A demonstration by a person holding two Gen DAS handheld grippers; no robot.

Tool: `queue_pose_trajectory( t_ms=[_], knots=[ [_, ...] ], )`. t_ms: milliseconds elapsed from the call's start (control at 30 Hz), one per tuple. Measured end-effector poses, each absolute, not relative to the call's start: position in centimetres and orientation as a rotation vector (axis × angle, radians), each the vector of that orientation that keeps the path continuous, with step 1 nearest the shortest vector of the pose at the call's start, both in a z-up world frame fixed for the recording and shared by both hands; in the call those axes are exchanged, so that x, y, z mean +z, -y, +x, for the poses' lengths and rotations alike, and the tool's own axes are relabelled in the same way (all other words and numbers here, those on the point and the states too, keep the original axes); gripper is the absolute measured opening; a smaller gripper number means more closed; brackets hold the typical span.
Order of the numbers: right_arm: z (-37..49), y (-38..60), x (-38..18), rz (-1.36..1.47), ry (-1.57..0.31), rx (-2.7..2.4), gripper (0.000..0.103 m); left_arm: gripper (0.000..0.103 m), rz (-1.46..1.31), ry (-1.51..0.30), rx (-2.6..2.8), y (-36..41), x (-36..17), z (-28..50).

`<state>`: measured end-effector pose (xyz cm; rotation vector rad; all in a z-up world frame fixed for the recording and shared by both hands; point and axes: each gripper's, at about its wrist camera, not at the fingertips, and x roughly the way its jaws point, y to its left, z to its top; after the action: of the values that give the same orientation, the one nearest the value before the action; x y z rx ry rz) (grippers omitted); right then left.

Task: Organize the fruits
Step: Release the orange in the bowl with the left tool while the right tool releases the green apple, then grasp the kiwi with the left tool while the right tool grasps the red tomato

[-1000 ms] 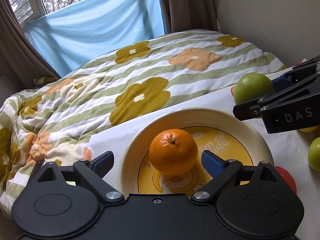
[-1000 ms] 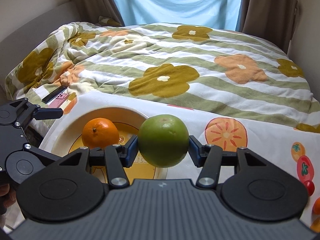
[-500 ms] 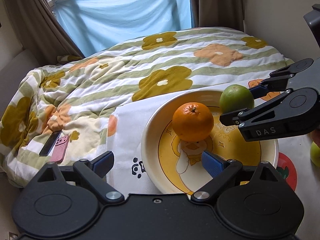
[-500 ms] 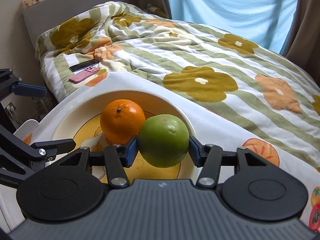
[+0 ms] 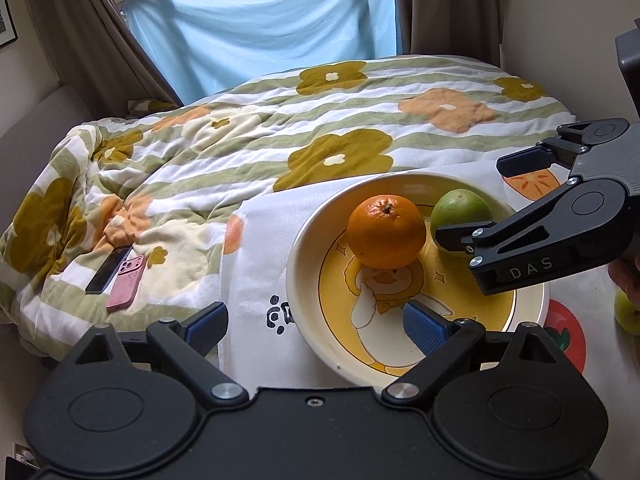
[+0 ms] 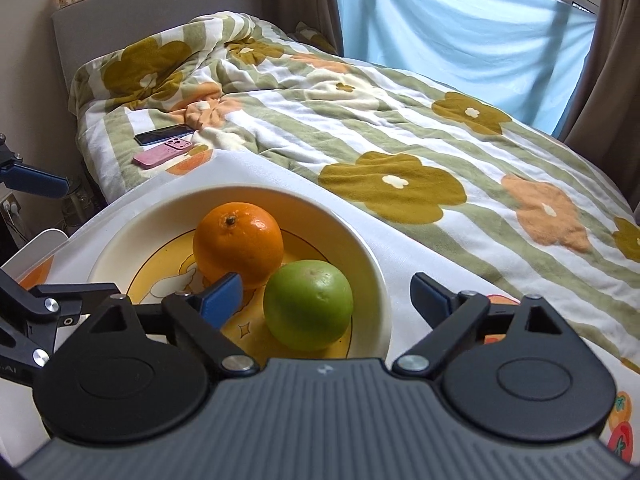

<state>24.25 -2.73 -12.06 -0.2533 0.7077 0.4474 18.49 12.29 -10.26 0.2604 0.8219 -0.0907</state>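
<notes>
My left gripper [image 5: 316, 322]: spread wide, holding nothing. Bowl [image 6: 372, 264]: orange [image 6: 238, 245] and green fruit [image 6: 308, 305] in it, just beside each other. My right gripper [image 6: 326, 298]: parted, fruit released. Another green fruit [image 5: 626, 312] on the cloth outside the bowl, apparently left to place.

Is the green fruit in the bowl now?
Yes. The green fruit sits inside the bowl beside the orange, and the right gripper is open around it.

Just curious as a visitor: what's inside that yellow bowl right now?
The bowl holds an orange and a green apple side by side. A cartoon drawing shows on the bottom, partly covered by the fruit.
</notes>
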Motion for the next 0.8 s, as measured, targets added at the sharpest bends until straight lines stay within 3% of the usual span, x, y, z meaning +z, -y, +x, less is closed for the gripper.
queue_pose_trajectory(
  t_ms=[800],
  knots=[
    [14.0,8.4,-3.4,-0.039,-0.640,0.195,0.103,0.101,0.232,-0.664,-0.180,-10.5,-3.8,11.9]
  ],
)
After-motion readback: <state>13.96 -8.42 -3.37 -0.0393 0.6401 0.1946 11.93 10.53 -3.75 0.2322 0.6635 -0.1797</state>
